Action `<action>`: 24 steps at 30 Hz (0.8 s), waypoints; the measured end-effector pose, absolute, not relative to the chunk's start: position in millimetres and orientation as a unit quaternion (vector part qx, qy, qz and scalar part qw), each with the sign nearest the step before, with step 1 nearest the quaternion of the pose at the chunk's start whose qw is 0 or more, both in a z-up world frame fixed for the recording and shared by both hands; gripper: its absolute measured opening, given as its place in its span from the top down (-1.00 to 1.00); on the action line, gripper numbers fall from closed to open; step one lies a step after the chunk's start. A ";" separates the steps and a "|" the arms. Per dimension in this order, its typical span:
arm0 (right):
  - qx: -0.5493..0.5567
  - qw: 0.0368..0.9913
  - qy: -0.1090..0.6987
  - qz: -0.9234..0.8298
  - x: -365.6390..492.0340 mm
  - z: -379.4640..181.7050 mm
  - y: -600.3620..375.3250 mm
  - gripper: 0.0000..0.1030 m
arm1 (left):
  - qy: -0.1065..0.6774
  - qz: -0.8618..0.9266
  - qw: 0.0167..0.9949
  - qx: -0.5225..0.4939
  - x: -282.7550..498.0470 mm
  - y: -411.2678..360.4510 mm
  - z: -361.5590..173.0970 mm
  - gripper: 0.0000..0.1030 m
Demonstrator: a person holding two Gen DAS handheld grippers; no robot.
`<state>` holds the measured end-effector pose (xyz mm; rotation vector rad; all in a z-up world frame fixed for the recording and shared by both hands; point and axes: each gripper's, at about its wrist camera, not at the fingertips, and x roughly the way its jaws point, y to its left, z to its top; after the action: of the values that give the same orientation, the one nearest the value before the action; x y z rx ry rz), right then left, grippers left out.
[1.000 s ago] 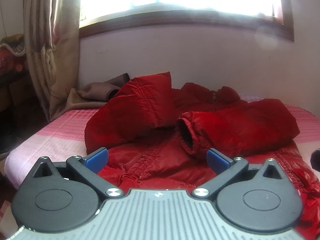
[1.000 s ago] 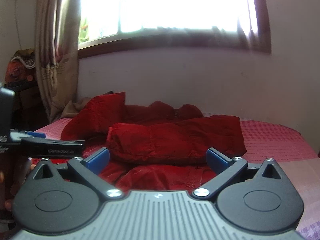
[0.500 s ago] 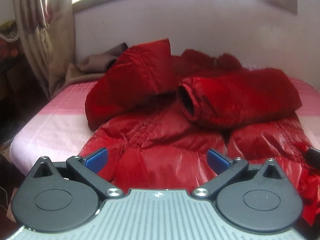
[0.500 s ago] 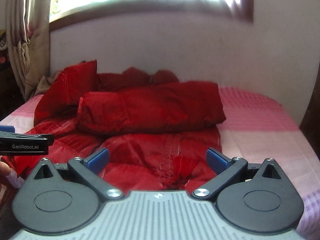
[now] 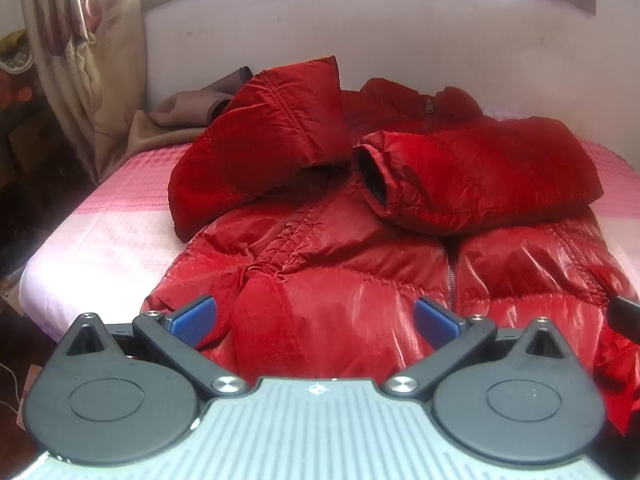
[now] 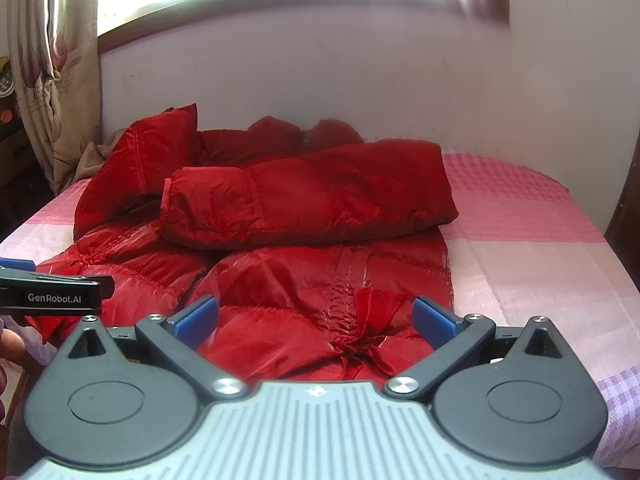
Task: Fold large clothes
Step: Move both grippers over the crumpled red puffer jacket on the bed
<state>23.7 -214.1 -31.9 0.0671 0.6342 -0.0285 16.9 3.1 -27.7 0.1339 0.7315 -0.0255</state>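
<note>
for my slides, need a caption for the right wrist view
Open right gripper poised over the hem of a red puffer jacket on a pink bed.

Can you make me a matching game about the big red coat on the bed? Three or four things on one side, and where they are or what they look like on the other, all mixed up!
Things:
1. red coat
2. bedsheet
3. curtain
4. left claw

Clues:
A. hangs at the left by the window
B. open, holding nothing
C. pink, under the coat
D. sleeves folded across its front

Pairs: 1-D, 2-C, 3-A, 4-B
</note>
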 end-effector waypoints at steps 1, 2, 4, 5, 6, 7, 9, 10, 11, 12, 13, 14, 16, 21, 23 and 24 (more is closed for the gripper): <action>0.033 0.949 0.313 -0.014 23.7 -32.7 -213.8 -1.00 | 0.358 -0.012 0.931 0.065 17.5 3.0 -28.2 -1.00; 0.033 0.949 0.314 -0.013 23.8 -33.5 -213.7 -1.00 | 0.359 -0.012 0.931 0.065 17.7 3.3 -28.6 -1.00; 0.035 0.948 0.316 -0.013 24.1 -35.0 -213.9 -1.00 | 0.361 -0.013 0.930 0.066 18.1 2.9 -29.3 -1.00; 0.035 0.948 0.317 -0.013 24.0 -35.5 -213.8 -1.00 | 0.361 -0.013 0.930 0.066 18.1 3.2 -29.5 -1.00; 0.036 0.947 0.318 -0.012 23.9 -35.8 -213.9 -1.00 | 0.361 -0.014 0.930 0.066 17.8 3.3 -29.7 -1.00; 0.037 0.947 0.318 -0.011 23.6 -36.2 -213.7 -1.00 | 0.361 -0.014 0.930 0.066 17.7 3.3 -29.7 -1.00; 0.036 0.947 0.319 -0.013 23.1 -37.0 -213.4 -1.00 | 0.361 -0.014 0.930 0.066 17.9 3.1 -30.1 -1.00; 0.037 0.947 0.319 -0.012 23.3 -37.3 -213.6 -1.00 | 0.361 -0.015 0.930 0.065 17.8 3.3 -30.2 -1.00; 0.039 0.947 0.320 -0.011 23.3 -37.4 -213.9 -1.00 | 0.361 -0.015 0.930 0.064 17.9 3.0 -30.1 -1.00; 0.040 0.946 0.320 -0.011 23.3 -37.4 -213.9 -1.00 | 0.361 -0.015 0.930 0.065 17.7 2.7 -30.1 -1.00; 0.039 0.947 0.320 -0.012 23.2 -37.4 -213.8 -1.00 | 0.361 -0.014 0.930 0.066 17.8 2.7 -29.9 -1.00; 0.038 0.947 0.320 -0.011 23.3 -37.3 -214.1 -1.00 | 0.360 -0.015 0.930 0.066 17.9 2.3 -29.9 -1.00; 0.039 0.947 0.320 -0.008 23.6 -37.3 -214.9 -1.00 | 0.360 -0.016 0.930 0.066 18.1 2.9 -29.8 -1.00; 0.036 0.947 0.320 -0.006 23.9 -37.4 -212.1 -1.00 | 0.359 -0.018 0.931 0.065 18.5 2.7 -29.1 -1.00; 0.036 0.947 0.320 -0.005 24.1 -37.3 -211.6 -1.00 | 0.358 -0.019 0.931 0.066 18.8 2.2 -28.8 -1.00; 0.036 0.946 0.321 -0.003 24.3 -37.1 -210.5 -1.00 | 0.358 -0.020 0.931 0.066 19.3 2.1 -28.6 -1.00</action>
<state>24.3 -210.5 -37.1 0.0732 0.6538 -0.0066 19.3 2.1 -28.6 0.1348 0.7338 -0.0403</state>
